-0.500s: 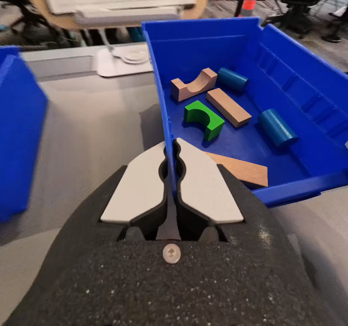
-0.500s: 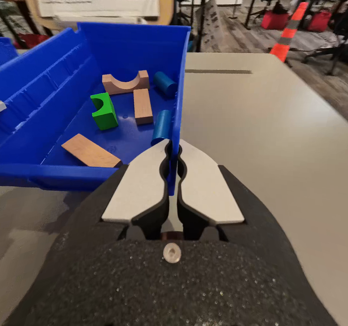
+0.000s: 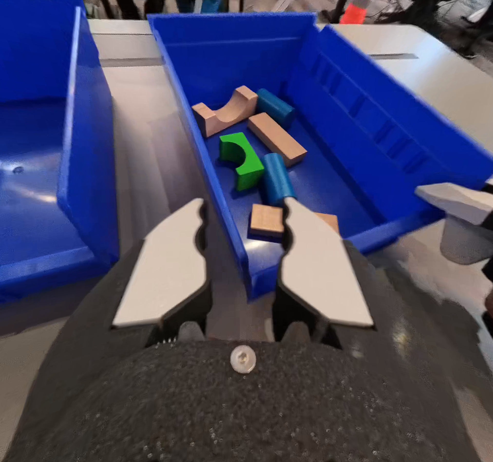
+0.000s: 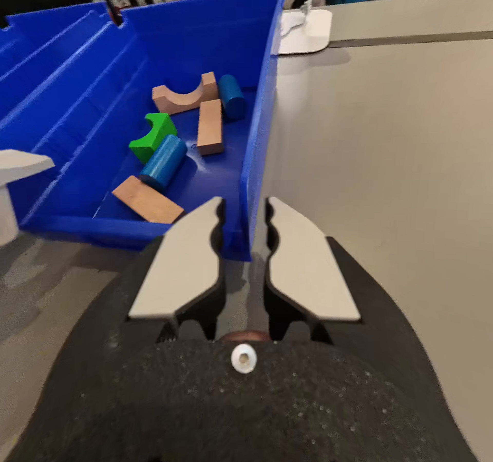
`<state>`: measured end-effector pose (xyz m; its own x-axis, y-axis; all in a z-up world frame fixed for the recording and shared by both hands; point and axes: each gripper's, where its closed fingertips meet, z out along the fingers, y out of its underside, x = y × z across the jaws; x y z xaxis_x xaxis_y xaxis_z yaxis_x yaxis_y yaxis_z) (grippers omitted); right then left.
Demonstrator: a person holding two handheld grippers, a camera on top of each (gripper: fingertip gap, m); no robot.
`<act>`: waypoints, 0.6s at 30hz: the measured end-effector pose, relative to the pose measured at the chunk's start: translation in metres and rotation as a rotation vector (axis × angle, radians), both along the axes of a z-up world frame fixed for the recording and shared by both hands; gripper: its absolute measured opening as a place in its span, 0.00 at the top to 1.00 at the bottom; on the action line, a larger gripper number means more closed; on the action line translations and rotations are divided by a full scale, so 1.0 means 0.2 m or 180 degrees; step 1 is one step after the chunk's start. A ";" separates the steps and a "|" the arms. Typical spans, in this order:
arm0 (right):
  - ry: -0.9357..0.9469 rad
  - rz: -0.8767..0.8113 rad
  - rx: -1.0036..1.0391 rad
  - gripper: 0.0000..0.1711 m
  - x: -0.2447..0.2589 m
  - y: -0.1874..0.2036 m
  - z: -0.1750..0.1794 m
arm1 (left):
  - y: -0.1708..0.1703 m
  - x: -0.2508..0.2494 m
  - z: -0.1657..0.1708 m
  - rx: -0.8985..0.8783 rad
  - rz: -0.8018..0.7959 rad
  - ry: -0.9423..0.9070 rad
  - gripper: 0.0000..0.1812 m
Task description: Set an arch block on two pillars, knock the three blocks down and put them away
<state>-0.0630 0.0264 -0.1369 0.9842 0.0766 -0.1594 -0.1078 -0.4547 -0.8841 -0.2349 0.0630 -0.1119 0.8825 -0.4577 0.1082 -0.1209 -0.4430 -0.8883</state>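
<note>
With both claws spread apart and holding nothing, each straddles a near corner of the bin: the left claw has the bin's left wall between its fingers, the right claw the right wall. Bin sits on the grey surface, long axis running toward the far edge. All blocks lie inside it. At the far end, the wood arch rests curve-up, a blue cylinder touching its right end. A wood bar lies just nearer, beside that cylinder. Mid-bin, the green arch lies on its side, with a second cylinder against its right flank. Nearest the front wall, a flat wood plank; the second cylinder's near end looks to rest on or against it, contact not certain. In the left wrist view the plank is partly hidden behind the claw's right finger. A second blue bin stands to the left, apart from the first. A white plate-like base lies on the surface just beyond the bin's far right corner. Both views motion-blurred.
</note>
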 end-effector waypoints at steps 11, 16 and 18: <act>-0.0413 0.0961 0.0736 0.66 -0.34 -0.39 0.24 | -0.02 -1.10 0.38 0.0260 0.0733 0.0007 0.65; -0.0464 0.1614 0.0548 0.64 -0.84 -0.43 0.18 | 0.28 -1.49 0.03 -0.0342 0.1030 0.0335 0.57; -0.0363 0.1593 0.0422 0.64 -0.98 -0.35 0.16 | 0.39 -1.50 0.04 -0.0147 0.0992 0.0278 0.64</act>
<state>-0.2593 -0.0441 -0.1045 0.8326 0.5538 -0.0105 0.1941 -0.3094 -0.9309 -0.5355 0.1405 -0.1042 0.9862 -0.1604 0.0403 -0.0479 -0.5102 -0.8587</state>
